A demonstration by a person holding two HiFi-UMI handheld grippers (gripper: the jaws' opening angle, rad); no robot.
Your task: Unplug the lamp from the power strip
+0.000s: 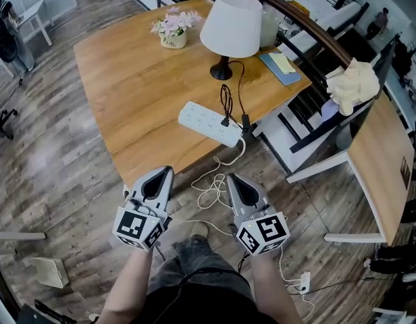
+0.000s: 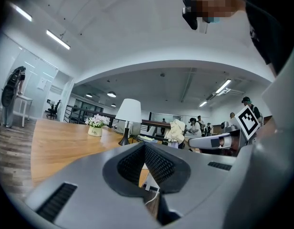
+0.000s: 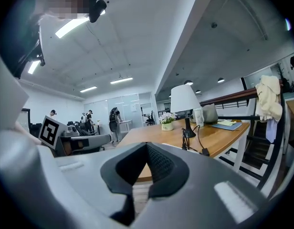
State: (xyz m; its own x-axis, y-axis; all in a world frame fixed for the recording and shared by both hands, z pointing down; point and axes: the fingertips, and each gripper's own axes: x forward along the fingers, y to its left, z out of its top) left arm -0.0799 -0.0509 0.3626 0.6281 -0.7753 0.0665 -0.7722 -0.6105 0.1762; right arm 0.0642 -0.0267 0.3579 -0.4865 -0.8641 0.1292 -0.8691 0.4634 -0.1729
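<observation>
A lamp [image 1: 231, 24] with a white shade and a black base stands at the far side of the wooden table [image 1: 134, 100]. Its black cord [image 1: 227, 98] runs to a black plug [image 1: 225, 121] seated in the white power strip [image 1: 209, 123] near the table's front corner. My left gripper [image 1: 168, 171] and right gripper [image 1: 230, 177] are both shut and empty. They hang side by side over the floor, just short of the table's near edge and pointing at it. The lamp [image 2: 128, 111] also shows past the left gripper [image 2: 145, 144], and the lamp [image 3: 183, 99] past the right gripper [image 3: 147, 144].
A pot of flowers [image 1: 173, 29] and a blue notebook [image 1: 282, 66] sit on the table. A white cable [image 1: 215, 184] loops on the floor below the strip. At the right stand a chair with a cream cloth [image 1: 354, 81] and a second table [image 1: 383, 147].
</observation>
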